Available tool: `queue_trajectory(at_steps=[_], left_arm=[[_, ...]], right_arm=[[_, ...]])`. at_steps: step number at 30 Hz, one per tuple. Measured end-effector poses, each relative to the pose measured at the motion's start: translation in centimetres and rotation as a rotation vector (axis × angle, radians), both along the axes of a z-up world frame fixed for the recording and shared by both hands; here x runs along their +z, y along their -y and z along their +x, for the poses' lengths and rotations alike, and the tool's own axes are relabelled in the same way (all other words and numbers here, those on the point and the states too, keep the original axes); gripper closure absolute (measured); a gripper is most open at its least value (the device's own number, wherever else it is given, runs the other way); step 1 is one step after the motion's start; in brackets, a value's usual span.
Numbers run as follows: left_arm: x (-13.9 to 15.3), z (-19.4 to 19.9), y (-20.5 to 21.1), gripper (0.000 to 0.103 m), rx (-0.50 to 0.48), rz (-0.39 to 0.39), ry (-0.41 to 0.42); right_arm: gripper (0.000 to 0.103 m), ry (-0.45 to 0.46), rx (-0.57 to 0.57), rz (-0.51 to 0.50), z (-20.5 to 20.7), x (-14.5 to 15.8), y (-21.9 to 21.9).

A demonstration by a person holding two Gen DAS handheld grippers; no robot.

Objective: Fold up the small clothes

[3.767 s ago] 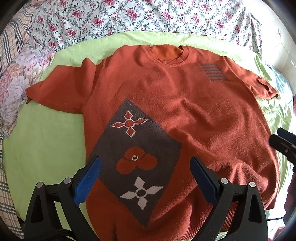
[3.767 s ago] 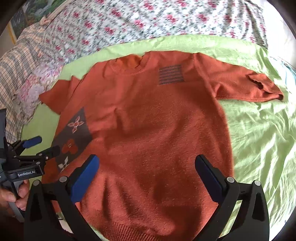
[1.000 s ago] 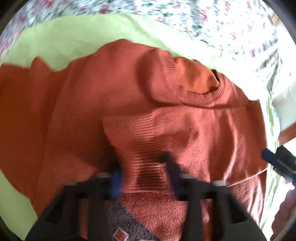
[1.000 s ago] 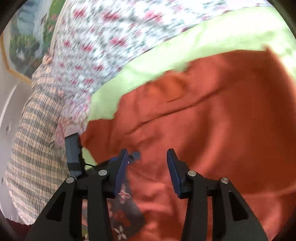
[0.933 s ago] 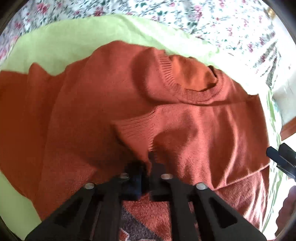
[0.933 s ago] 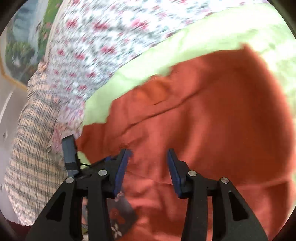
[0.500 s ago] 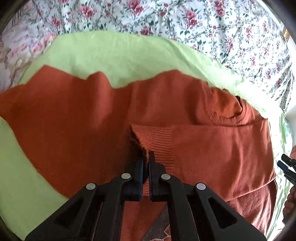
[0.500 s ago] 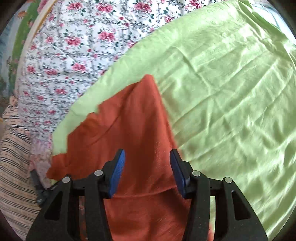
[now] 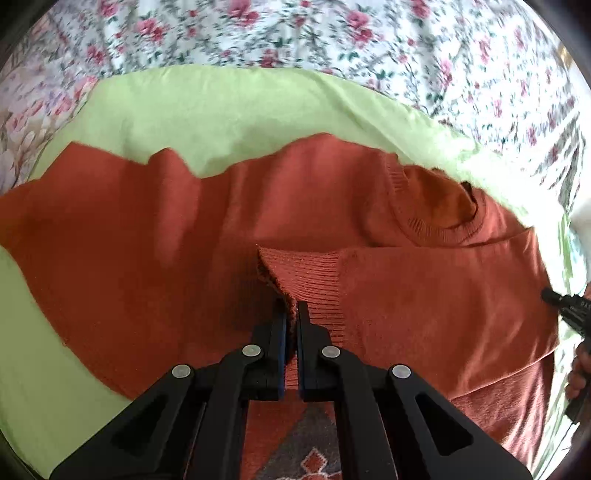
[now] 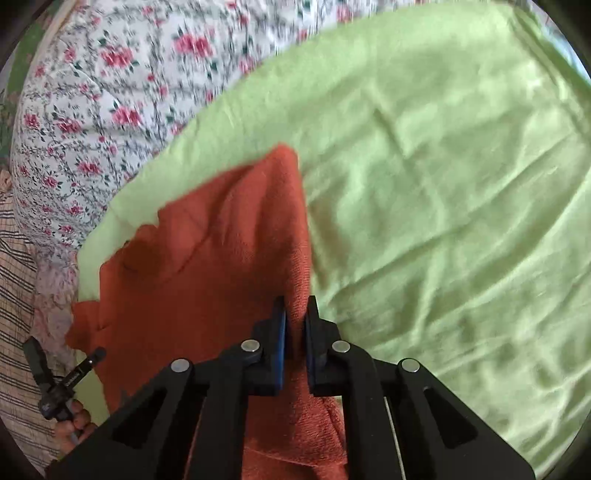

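Note:
An orange knit sweater (image 9: 147,236) lies on a green sheet (image 9: 221,110), its neck opening (image 9: 439,210) at the right. A sleeve is folded across the chest, its ribbed cuff (image 9: 306,277) pointing left. My left gripper (image 9: 291,314) is shut on that cuff. In the right wrist view the sweater (image 10: 207,266) rises in a fold, and my right gripper (image 10: 294,310) is shut on its right edge. The grey patterned patch (image 9: 306,454) shows under the left gripper.
A floral quilt (image 9: 295,33) lies beyond the green sheet (image 10: 443,184). A checked cloth (image 10: 18,295) is at the left edge of the right wrist view. The other gripper shows at the right edge of the left wrist view (image 9: 569,306) and low left in the right wrist view (image 10: 55,384).
The left gripper closed on the sleeve cuff and carried it left across the chest. The right gripper closed from partly open onto the sweater's right edge.

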State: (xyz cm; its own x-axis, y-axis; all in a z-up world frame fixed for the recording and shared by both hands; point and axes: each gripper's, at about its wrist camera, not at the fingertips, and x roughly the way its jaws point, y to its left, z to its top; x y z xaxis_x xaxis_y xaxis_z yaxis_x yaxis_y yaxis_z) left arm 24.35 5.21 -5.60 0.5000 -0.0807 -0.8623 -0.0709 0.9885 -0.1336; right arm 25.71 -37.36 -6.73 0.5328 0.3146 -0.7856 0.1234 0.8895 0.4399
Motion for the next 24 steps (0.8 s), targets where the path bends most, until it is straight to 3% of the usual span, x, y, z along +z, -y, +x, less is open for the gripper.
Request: queue_trajectory(at_steps=[2, 5, 6, 8, 10, 11, 13, 17, 19, 20, 22, 24], left_arm=[[-0.9, 0.4, 0.4, 0.101, 0.0, 0.036, -0.016], [-1.8, 0.4, -0.5, 0.101, 0.024, 0.021, -0.042], [-1.8, 0.2, -0.7, 0.101, 0.025, 0.021, -0.04], [-1.8, -0.1, -1.0, 0.101, 0.02, 0.027, -0.036], [-2.0, -0.2, -1.2, 0.1, 0.024, 0.028, -0.044], [-2.2, -0.2, -1.5, 0.1, 0.032, 0.018, -0.05], [-2.1, -0.6, -2.3, 0.099, 0.043, -0.015, -0.058], [-0.7, -2.4, -5.5, 0.091, 0.089, -0.061, -0.041], [0.2, -3.1, -7.9, 0.071, 0.141, -0.051, -0.025], [0.7, -3.6, -9.6, 0.066, 0.181, -0.037, -0.016], [1.0, -4.0, -12.5, 0.042, 0.259, -0.025, -0.013], [1.3, -4.3, -16.5, 0.037, 0.365, -0.033, -0.009]], right_arm=[[0.094, -0.01, -0.002, -0.026, 0.0, -0.4, 0.4], [0.093, -0.062, 0.003, -0.053, 0.4, -1.7, 0.3], [0.087, -0.067, -0.005, -0.076, 0.4, -1.3, 0.2], [0.086, -0.04, -0.041, -0.17, -0.5, 0.5, -0.6], [0.077, 0.017, -0.015, -0.158, -1.8, 2.0, -1.6], [0.065, 0.037, 0.019, -0.143, -2.3, 2.4, -2.4], [0.054, 0.036, 0.109, -0.144, -2.9, 1.9, -4.7], [0.054, -0.077, 0.079, -0.123, -3.3, -1.2, -5.1], [0.054, -0.057, 0.077, -0.1, -3.9, -0.6, -5.2], [0.054, -0.051, 0.096, -0.089, -4.2, -0.2, -5.4], [0.054, -0.032, 0.131, -0.083, -5.0, 0.6, -6.0], [0.054, -0.023, 0.161, -0.085, -5.5, 1.2, -7.1]])
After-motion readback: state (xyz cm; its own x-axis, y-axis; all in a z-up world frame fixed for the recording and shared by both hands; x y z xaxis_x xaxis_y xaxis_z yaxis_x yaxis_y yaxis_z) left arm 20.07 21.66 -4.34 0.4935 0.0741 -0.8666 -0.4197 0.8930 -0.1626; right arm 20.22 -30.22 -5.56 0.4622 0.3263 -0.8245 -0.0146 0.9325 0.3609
